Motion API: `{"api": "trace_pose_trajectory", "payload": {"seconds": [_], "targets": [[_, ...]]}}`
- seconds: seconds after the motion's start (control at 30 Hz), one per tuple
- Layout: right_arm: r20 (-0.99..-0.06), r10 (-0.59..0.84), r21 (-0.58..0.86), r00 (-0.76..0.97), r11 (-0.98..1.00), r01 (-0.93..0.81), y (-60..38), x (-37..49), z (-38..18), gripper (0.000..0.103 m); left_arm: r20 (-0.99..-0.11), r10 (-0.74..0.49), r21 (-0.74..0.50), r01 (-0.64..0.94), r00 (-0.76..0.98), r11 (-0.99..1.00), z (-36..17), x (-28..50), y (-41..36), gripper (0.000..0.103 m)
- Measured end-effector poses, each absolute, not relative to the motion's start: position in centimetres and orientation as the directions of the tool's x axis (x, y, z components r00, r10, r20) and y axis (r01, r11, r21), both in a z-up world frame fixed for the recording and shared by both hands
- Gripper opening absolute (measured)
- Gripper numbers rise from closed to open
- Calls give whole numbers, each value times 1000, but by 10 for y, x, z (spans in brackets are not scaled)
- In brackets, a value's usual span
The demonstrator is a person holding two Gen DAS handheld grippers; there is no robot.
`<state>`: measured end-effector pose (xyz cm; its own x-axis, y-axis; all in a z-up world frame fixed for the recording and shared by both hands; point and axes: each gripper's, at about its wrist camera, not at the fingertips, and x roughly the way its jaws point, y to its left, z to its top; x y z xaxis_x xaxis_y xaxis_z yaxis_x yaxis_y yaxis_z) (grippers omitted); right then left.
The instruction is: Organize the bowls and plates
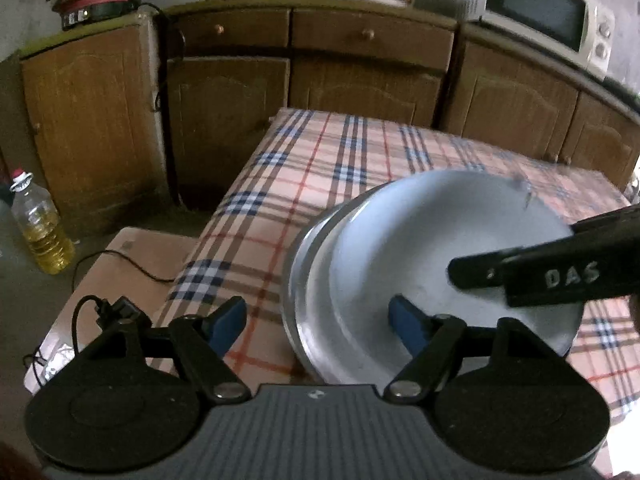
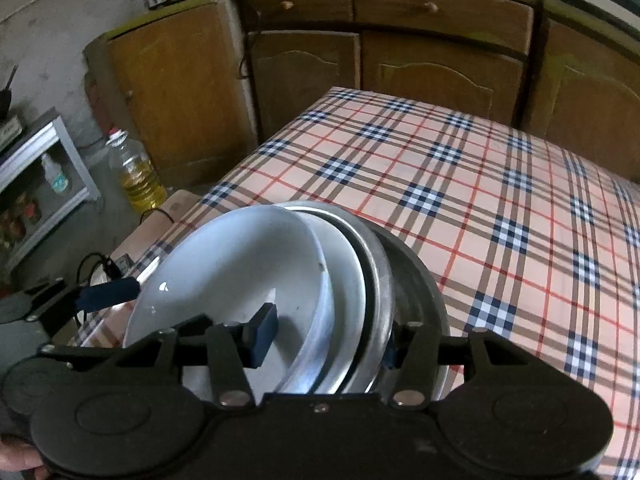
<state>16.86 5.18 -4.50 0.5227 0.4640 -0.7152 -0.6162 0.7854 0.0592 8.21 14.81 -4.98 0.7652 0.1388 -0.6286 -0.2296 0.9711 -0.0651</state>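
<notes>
White bowl (image 2: 232,264) nested atop steel plates (image 2: 376,280) at the surface's (image 2: 460,168) near-left corner; stack nearly gathered, squaring-up left. My left tongs (image 1: 318,322) and right tongs (image 2: 326,338) straddle its rims, jaws apart, unclamped.

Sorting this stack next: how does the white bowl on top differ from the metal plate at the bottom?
The white bowl is glossy white; the metal plate is dull grey. The white bowl lies on top, shifted left in the right wrist view; the metal plate is lowest, its rim jutting out to the right. Both are round and share one stack on the checked tablecloth.
</notes>
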Motion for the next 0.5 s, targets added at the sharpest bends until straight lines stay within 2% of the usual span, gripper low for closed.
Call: {"api": "trace_pose_trajectory", "payload": {"seconds": [0.2,0.37,0.5], "targets": [[-730,459,61,506,781,-621,53,173,-44,63,-624,147,-89,-257,767,962,-47,78,157,80],[-751,455,57,479,767,-639,54,174,-43,63,-627,165,-60,-258,761,964,-49,82,153,81],[-768,455,71,451,761,-645,53,176,-42,62,-630,178,-23,-247,756,969,-51,84,150,88]]}}
